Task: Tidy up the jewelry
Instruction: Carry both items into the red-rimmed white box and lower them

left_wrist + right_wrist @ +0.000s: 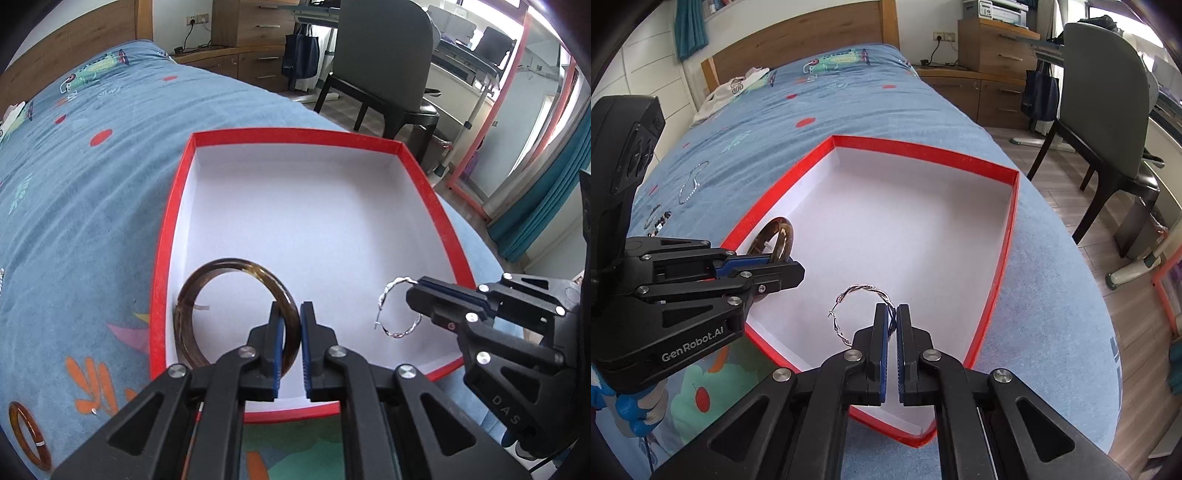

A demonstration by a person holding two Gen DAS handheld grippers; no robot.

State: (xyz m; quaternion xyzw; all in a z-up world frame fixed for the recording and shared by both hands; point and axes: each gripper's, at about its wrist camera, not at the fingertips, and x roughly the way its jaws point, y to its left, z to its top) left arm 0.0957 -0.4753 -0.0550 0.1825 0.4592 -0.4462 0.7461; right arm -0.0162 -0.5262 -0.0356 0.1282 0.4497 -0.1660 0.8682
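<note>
A red box with a white inside [173,206] [1008,236] lies on the blue bed. My left gripper [292,314] [783,262] is shut on a brown translucent bangle [192,291] [775,230], held upright inside the box at its near left corner. My right gripper [893,314] [419,286] is shut on a twisted silver hoop earring [862,290] [397,286], held just above the box floor at the near right. A second amber bangle [26,435] lies on the bed left of the box.
A silver necklace [690,181] and a beaded bracelet [657,219] lie on the bedspread left of the box. A grey chair [1108,110] and wooden drawers [997,48] stand beyond the bed's right edge. White clothing [735,88] lies near the headboard.
</note>
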